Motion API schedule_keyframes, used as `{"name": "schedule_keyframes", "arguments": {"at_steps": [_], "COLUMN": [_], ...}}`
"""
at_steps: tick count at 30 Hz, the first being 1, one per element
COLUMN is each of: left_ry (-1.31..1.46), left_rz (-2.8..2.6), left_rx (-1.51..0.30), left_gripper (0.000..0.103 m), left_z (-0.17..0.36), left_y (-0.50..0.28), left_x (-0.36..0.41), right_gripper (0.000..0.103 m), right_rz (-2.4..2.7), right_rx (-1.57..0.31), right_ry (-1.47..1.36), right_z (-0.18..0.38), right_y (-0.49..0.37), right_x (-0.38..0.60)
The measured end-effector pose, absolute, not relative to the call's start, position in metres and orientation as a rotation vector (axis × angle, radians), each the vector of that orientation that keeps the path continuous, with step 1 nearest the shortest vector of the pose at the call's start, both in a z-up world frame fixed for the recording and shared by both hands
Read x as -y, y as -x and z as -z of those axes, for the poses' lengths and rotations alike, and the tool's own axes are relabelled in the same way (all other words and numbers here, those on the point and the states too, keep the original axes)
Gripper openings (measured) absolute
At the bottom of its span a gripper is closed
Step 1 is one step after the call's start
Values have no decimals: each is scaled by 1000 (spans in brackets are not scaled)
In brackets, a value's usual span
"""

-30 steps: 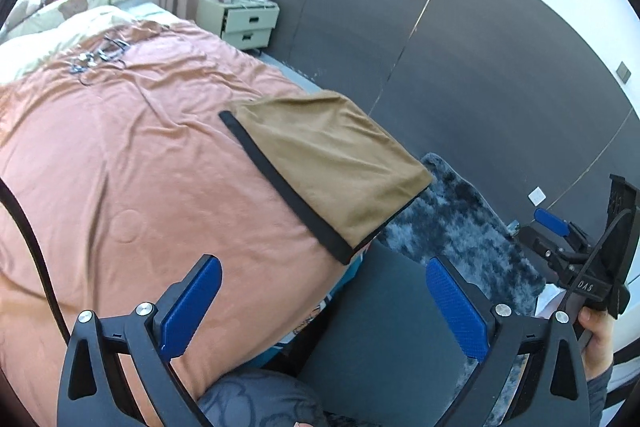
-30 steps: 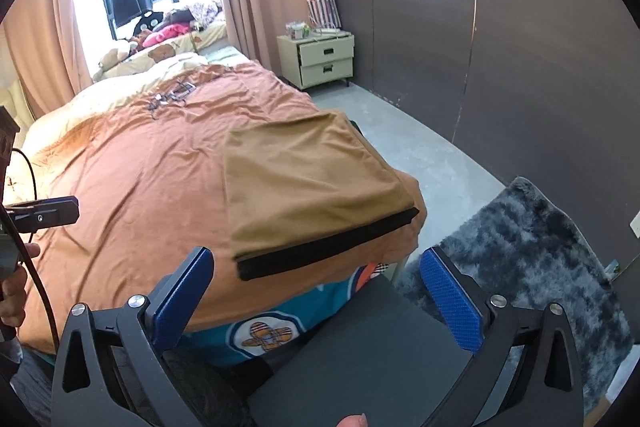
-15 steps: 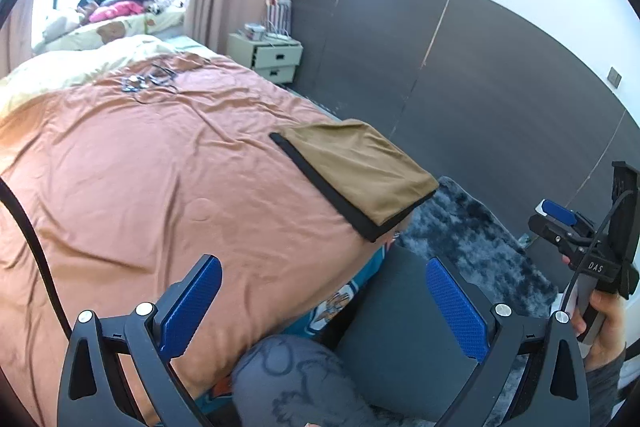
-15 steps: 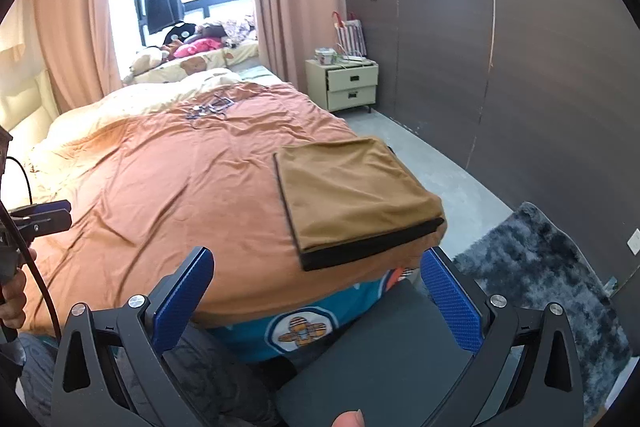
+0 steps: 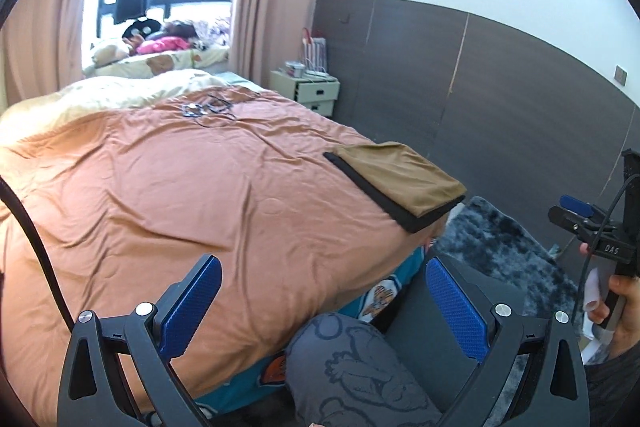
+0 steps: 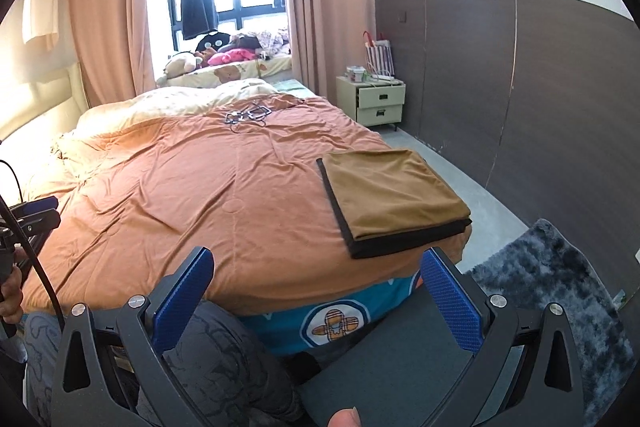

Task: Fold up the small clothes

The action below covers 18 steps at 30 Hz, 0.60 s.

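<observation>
A: What changed over the last second?

B: Both grippers pulled up and back from the bed (image 6: pixel 240 195). A second ago the garment (image 6: pixel 394 193) filled the middle of both views; now it sits small and further off, and the window and curtains show.

A: Garment state?

B: Folded flat, tan rectangle with a black band along two edges. It lies on the orange cover at the bed's near right corner, close to the edge above the rug (image 6: pixel 552 291). Same spot and shape as in the earlier frames, so only the cameras moved.

A: Left gripper (image 5: pixel 320 311)?

B: Jaws spread wide, nothing between them. Well apart from the garment, over the person's knee (image 5: pixel 352 367).

A: Right gripper (image 6: pixel 316 299)?

B: Also spread wide and empty, well back from the bed. In the left view it's off to the side in the person's hand (image 5: pixel 624 307).

A: Meaning for the task?

B: My read: this piece is done and released, and the retreat looks like the end of the fold. No other small clothes visible on the cover, just some cables (image 6: pixel 246 117) far up the bed. Whether another item follows, can't tell.
</observation>
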<state>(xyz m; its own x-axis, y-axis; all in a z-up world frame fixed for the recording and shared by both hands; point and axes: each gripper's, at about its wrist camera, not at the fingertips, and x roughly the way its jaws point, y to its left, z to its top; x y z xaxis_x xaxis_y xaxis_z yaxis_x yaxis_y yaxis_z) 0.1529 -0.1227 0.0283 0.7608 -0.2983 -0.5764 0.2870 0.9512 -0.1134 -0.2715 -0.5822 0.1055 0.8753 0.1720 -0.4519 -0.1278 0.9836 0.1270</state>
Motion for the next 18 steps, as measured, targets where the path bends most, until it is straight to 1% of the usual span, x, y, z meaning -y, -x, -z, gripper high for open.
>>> {"name": "schedule_keyframes", "arguments": {"at_steps": [7, 18], "left_ry": [5, 2], "left_rz": [270, 211], "left_rx": [-582, -514], "left_gripper": [103, 103], "left_z": [-22, -16], "left_y": [-108, -52], "left_x": [108, 85], "right_gripper": [103, 103], "right_rz": [-157, -176], "right_rx": [-428, -398], "right_ry": [-110, -101], "right_z": [-94, -73], "right_y": [309, 351], "right_x": [574, 551]}}
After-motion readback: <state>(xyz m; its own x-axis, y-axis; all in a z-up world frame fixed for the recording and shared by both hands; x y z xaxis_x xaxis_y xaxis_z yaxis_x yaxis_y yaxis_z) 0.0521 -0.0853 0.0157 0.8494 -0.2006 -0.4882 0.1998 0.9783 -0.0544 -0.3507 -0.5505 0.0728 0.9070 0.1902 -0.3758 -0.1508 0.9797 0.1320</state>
